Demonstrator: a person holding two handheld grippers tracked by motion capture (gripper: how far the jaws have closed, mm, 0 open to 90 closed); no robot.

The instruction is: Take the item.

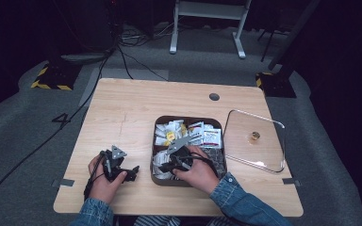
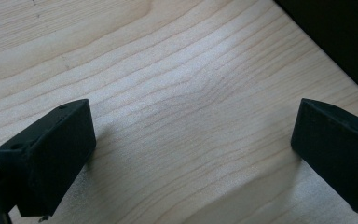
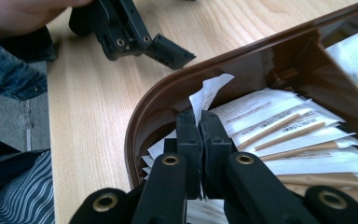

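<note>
The right gripper [image 3: 199,135] pinches a white paper packet [image 3: 209,93] at the brown box's [image 3: 144,116] seven o'clock corner; its thin edge might tear or slip. The left gripper [image 2: 193,154] rests wide open.

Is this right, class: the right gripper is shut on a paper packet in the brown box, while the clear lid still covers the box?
Not quite. The high view shows the lid lying on the table, right of the box. The right gripper is indeed shut on a packet.

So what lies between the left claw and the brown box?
Bare light wooden tabletop separates the left claw from the brown box, per the high view.
</note>
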